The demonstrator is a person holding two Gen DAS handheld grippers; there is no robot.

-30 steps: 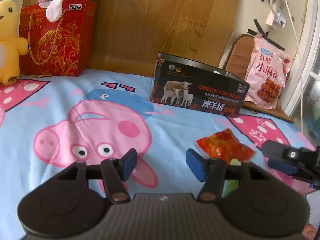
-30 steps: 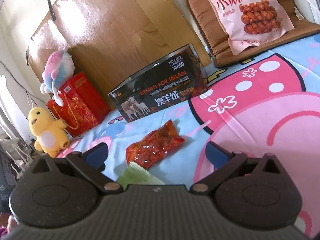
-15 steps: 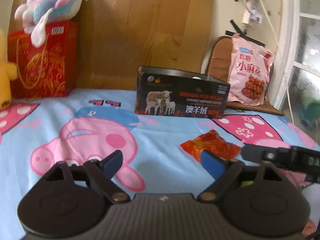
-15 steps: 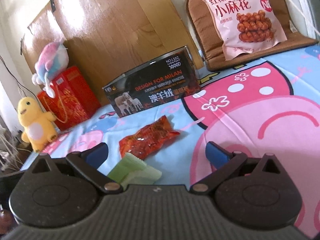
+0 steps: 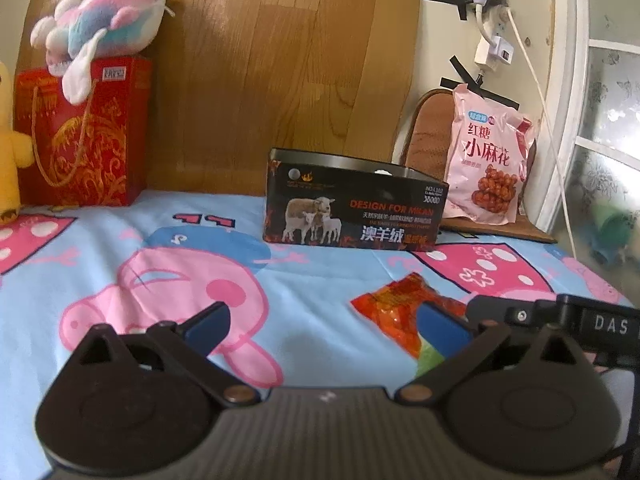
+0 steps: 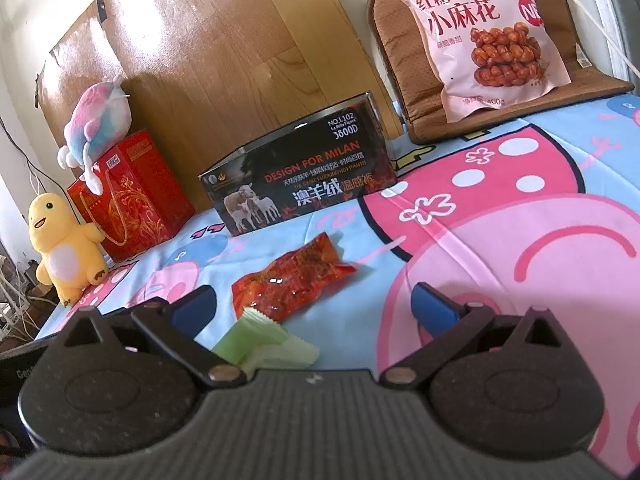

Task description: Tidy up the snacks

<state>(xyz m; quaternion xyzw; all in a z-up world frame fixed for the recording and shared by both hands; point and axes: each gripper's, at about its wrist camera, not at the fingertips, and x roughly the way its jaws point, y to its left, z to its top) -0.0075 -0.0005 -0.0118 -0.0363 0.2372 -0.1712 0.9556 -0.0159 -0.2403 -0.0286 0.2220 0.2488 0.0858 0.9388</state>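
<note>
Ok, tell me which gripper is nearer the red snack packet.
Right. The right gripper has the red snack packet just ahead, centred between its open fingers. The left gripper sits off to the packet's left, with only its right finger overlapping it in view.
</note>
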